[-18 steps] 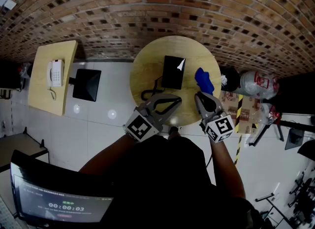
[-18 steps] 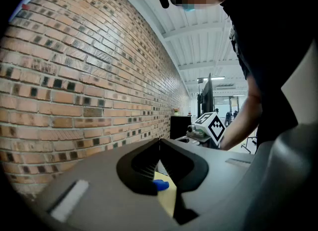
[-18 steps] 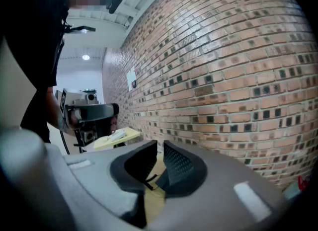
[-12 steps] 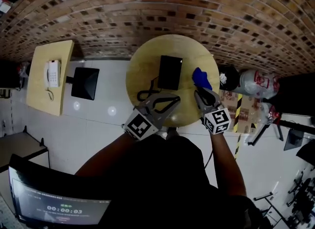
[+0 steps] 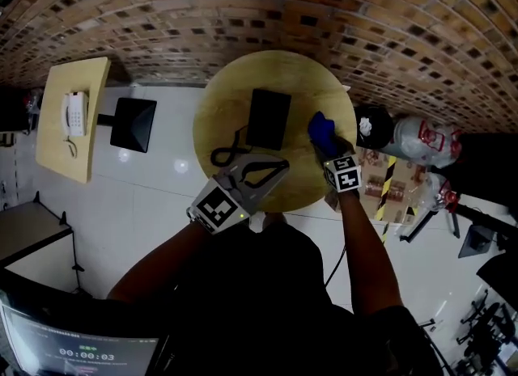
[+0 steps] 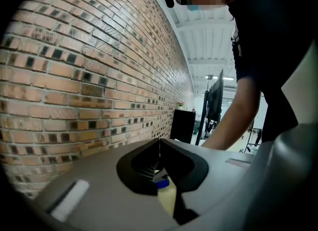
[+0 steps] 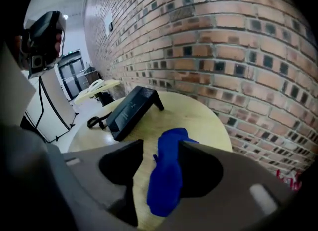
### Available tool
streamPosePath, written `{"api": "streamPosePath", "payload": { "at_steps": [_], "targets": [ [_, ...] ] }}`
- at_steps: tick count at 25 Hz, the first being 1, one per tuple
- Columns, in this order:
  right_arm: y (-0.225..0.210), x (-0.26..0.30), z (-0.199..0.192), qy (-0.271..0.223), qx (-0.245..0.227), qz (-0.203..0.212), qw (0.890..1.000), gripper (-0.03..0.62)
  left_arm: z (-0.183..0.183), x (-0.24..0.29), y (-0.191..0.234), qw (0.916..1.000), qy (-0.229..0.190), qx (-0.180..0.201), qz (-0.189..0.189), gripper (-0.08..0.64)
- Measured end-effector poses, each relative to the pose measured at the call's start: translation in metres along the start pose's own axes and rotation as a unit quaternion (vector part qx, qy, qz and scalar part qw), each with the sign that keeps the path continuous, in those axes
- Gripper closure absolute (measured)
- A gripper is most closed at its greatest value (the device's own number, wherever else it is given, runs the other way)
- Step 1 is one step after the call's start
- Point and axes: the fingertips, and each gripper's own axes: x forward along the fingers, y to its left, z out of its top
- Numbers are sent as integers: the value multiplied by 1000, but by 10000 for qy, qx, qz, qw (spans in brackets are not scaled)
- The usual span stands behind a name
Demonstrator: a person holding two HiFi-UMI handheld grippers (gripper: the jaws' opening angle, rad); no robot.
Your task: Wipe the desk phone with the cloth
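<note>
The black desk phone (image 5: 269,119) stands on the round wooden table (image 5: 235,91); in the right gripper view the phone (image 7: 130,110) is tilted up on its stand. A blue cloth (image 5: 321,132) lies crumpled to its right. My right gripper (image 5: 327,149) is open and low over the table, with the cloth (image 7: 166,175) lying between its jaws; I cannot tell whether it touches them. My left gripper (image 5: 283,164) hovers near the table's front edge, shut with nothing in it. In the left gripper view the left gripper (image 6: 159,143) has its tips together.
The phone's black cord (image 5: 229,154) coils on the table at its left. A second wooden table (image 5: 57,148) with a white phone (image 5: 73,113) stands far left, next to a black box (image 5: 133,124) on the floor. Bags and clutter (image 5: 421,136) lie right of the round table. A brick wall runs behind.
My right gripper has moved forward from near the table's front edge up to the blue cloth. The left gripper has stayed roughly where it was, still shut.
</note>
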Motion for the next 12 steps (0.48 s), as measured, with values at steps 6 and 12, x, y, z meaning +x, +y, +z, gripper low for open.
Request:
{"api": "streamPosePath", "payload": {
  "at_steps": [6,12],
  "targets": [
    [-11,35,2,96,-64,264,9996,383,-13,3,6,9997,163,-6,160,551],
    [-31,58,-21,648,220,9,9977,391,-24,-1,9,9989,277,-111,356,551]
  ]
}}
